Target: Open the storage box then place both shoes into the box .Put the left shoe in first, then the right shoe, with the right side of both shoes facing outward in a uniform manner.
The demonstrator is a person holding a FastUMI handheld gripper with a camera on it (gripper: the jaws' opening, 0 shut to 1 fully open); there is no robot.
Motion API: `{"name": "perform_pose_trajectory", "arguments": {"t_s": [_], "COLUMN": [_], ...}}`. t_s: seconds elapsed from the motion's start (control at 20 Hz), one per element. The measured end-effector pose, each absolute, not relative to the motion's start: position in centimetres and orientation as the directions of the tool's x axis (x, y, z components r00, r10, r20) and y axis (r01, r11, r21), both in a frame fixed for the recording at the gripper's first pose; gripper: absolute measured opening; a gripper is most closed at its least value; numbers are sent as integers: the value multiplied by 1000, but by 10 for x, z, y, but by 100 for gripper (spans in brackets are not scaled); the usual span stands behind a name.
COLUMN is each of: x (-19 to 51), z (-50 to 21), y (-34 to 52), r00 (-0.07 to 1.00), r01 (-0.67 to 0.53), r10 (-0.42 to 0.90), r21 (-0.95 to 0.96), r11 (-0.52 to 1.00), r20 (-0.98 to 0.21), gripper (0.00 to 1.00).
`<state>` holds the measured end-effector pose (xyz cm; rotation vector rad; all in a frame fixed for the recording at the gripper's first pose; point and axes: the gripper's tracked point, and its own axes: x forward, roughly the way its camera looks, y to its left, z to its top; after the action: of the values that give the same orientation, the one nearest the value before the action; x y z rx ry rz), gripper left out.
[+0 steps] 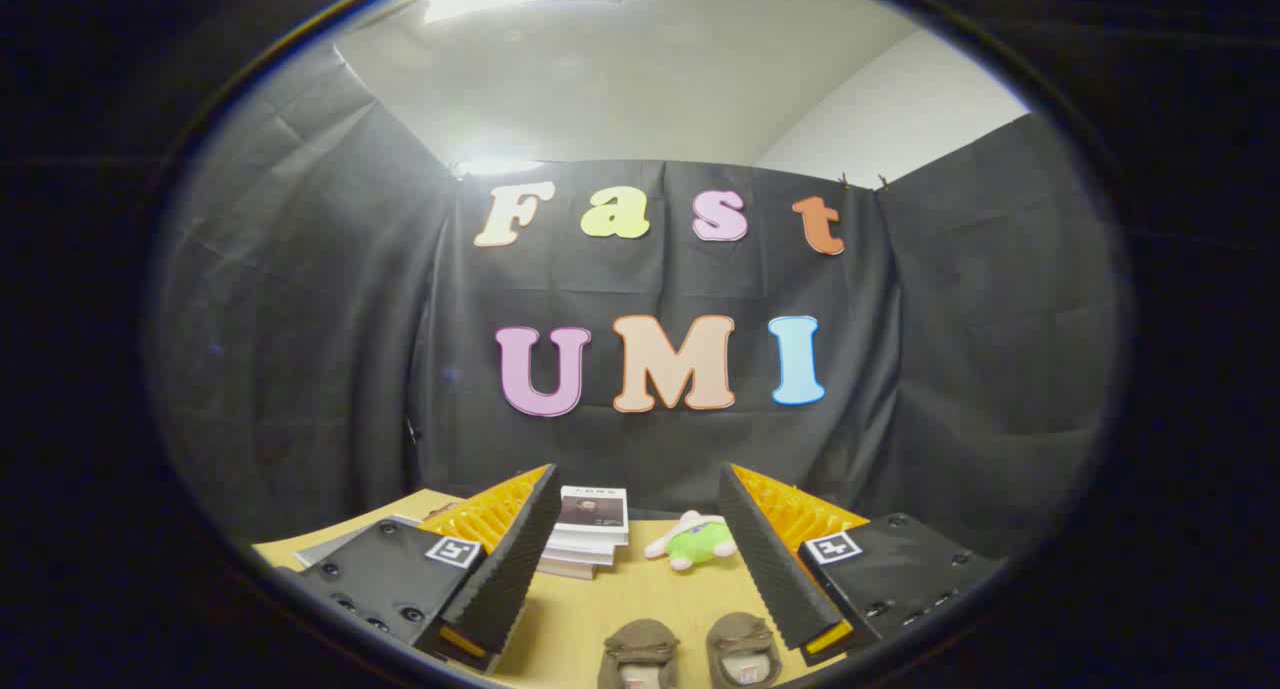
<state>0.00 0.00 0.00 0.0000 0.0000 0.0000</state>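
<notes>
My claw (640, 489) hangs wide open with nothing in its grip. Between its fingers, low on the wooden table (590, 609), the two shoes (690, 651) sit side by side; bare tabletop separates them from the book stack (588, 534) and plush toy (694, 541) beyond.

On a wooden table (590, 609): two brown shoes (640, 654) (745, 651) side by side at lower centre of the frame, one stack of books (587, 534) and one green-and-white plush toy (692, 541) mid-frame, and one gripper (640, 559), its two fingers spread apart.
</notes>
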Motion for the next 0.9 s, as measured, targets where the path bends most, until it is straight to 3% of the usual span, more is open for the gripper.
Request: {"name": "perform_pose_trajectory", "arguments": {"t_s": [0.7,0.9], "x": [2,3], "z": [2,-8], "y": [-26,1], "r00": [1000,992], "r01": [8,-114], "r10": [-8,118], "r21": [15,75], "r11": [1000,991], "r20": [-2,-47], "gripper": [100,100]}}
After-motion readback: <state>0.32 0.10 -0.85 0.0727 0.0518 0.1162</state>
